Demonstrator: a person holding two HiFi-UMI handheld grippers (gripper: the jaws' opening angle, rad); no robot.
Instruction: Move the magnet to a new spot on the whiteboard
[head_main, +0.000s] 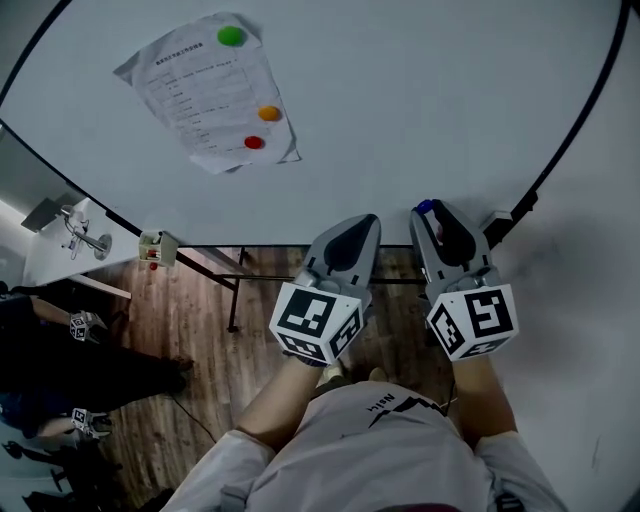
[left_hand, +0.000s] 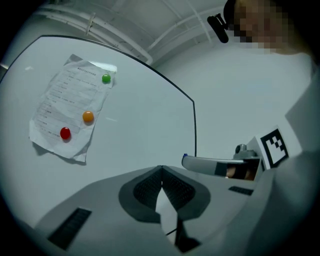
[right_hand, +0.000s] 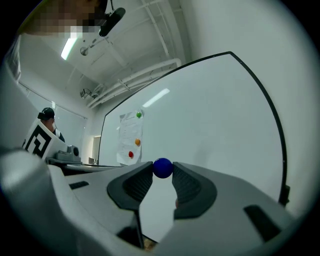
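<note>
A: While the right claw (right_hand: 162, 172) is gripping the blue magnet (right_hand: 162, 167), what is the left claw (left_hand: 161, 175) doing?

B: Sitting clenched, holding nothing. The blue magnet is hanging by the whiteboard's (head_main: 420, 100) lower edge; farther up, a green magnet (head_main: 231, 36), an orange magnet (head_main: 269, 113) and a red magnet (head_main: 254, 142) are pinning a paper (head_main: 195, 85).

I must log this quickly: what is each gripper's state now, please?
Left gripper: closed, empty.
Right gripper: closed on the small round blue magnet.
</note>
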